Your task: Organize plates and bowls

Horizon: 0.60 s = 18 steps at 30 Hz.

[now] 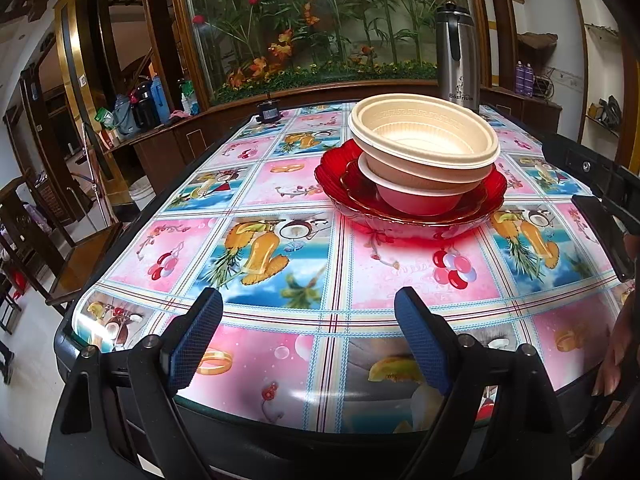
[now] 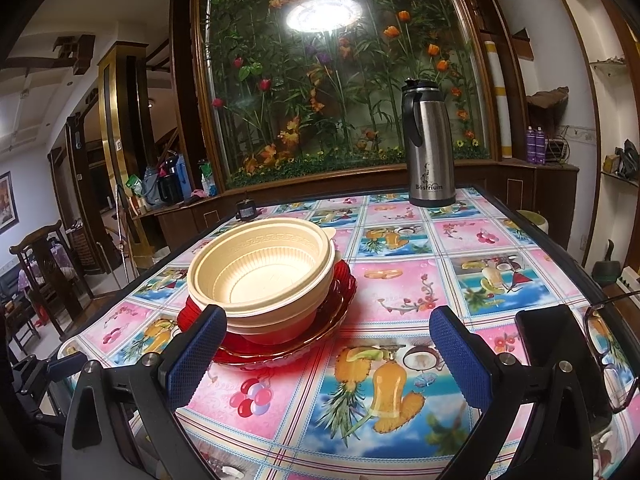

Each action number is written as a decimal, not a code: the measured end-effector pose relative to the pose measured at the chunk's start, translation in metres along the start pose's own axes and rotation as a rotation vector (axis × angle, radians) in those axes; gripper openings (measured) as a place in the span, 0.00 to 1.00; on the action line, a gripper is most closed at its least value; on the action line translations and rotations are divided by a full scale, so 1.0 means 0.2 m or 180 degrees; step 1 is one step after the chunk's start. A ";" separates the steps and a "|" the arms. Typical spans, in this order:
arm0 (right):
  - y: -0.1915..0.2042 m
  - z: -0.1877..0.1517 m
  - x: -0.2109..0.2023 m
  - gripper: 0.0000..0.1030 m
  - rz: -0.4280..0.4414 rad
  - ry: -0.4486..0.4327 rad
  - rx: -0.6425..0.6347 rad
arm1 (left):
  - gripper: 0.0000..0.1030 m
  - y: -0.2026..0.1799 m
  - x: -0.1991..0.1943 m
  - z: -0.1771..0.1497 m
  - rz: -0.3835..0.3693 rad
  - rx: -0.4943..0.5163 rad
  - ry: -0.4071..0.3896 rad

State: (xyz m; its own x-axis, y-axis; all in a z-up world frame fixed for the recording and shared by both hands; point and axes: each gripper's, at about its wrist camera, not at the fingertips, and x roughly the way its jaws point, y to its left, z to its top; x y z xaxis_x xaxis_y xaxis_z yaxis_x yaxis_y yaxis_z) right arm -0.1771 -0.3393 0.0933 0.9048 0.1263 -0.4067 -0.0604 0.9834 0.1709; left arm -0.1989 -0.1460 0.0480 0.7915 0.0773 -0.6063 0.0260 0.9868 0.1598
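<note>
Fingers of the left gripper (image 1: 308, 312) and right gripper (image 2: 328, 334) stand spread, pinching nothing, above bare tablecloth (image 1: 280, 184) near the table's front edge. Beyond them, mid-table, 2 cream bowls (image 1: 424, 140) sit nested in 2 red plates (image 1: 408, 208); a steel flask (image 2: 430, 148) stands by the far edge.

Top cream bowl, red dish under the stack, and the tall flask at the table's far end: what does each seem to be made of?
Top cream bowl: likely thin moulded plastic, matte, with a ribbed wall and an embossed rim pattern.
Red dish: probably glass or clear acrylic; it is translucent, glossy and casts a red glow on the cloth.
Flask: brushed stainless steel body with a black plastic handle and lid.
</note>
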 end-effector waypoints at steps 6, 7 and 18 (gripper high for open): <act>0.00 0.00 0.00 0.99 0.0014 0.0013 0.0019 | 0.86 -0.01 0.00 0.00 -0.0017 0.0023 0.0011; 0.00 0.00 0.01 0.99 0.0017 0.0019 0.0019 | 0.86 -0.01 0.00 0.00 -0.0011 0.0028 0.0003; 0.00 0.00 0.02 0.99 0.0018 0.0018 0.0003 | 0.86 -0.01 -0.03 0.01 -0.0015 0.0054 -0.0062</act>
State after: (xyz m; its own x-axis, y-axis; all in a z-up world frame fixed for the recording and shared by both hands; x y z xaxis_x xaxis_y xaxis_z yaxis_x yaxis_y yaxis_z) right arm -0.1737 -0.3382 0.0922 0.9020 0.1325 -0.4108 -0.0651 0.9826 0.1741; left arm -0.2015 -0.1491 0.0530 0.8031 0.0698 -0.5918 0.0398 0.9846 0.1702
